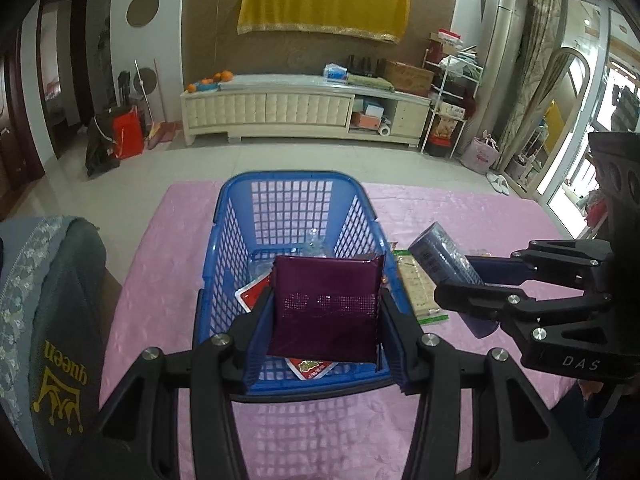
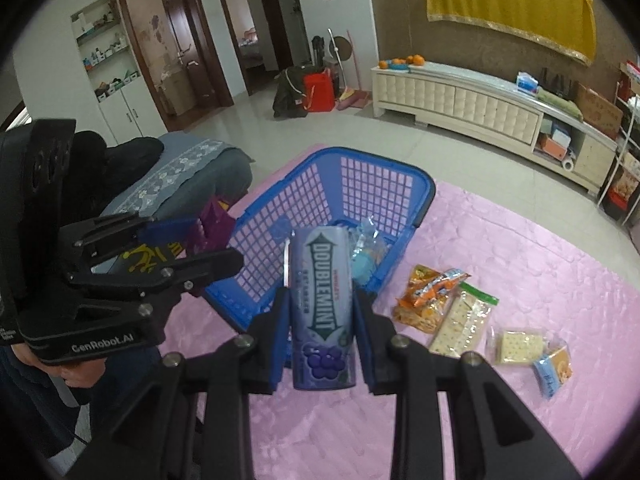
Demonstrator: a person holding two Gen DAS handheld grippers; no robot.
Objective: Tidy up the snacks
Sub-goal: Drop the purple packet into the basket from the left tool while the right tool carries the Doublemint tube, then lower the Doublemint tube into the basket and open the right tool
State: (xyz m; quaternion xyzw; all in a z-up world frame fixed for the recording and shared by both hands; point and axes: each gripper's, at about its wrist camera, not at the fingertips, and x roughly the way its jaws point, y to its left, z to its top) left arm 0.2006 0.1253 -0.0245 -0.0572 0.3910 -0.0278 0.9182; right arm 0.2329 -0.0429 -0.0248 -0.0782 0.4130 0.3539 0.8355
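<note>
My left gripper (image 1: 324,336) pinching maroon packet (image 1: 326,304) above blue basket (image 1: 224,240); right gripper (image 2: 322,322) clamping Doublemint can (image 2: 322,308) beside basket. Few packets already inside; orange snack bag (image 2: 428,296), crackers (image 2: 460,326) left on pink-covered desk (image 2: 520,248).

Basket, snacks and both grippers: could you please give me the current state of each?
blue basket: upright, partly filled
maroon packet: clamped in left gripper, above basket
Doublemint canister: clamped in right gripper
orange snack bag: lying on pink cloth, outside basket
cracker packs: lying on cloth, outside basket
</note>
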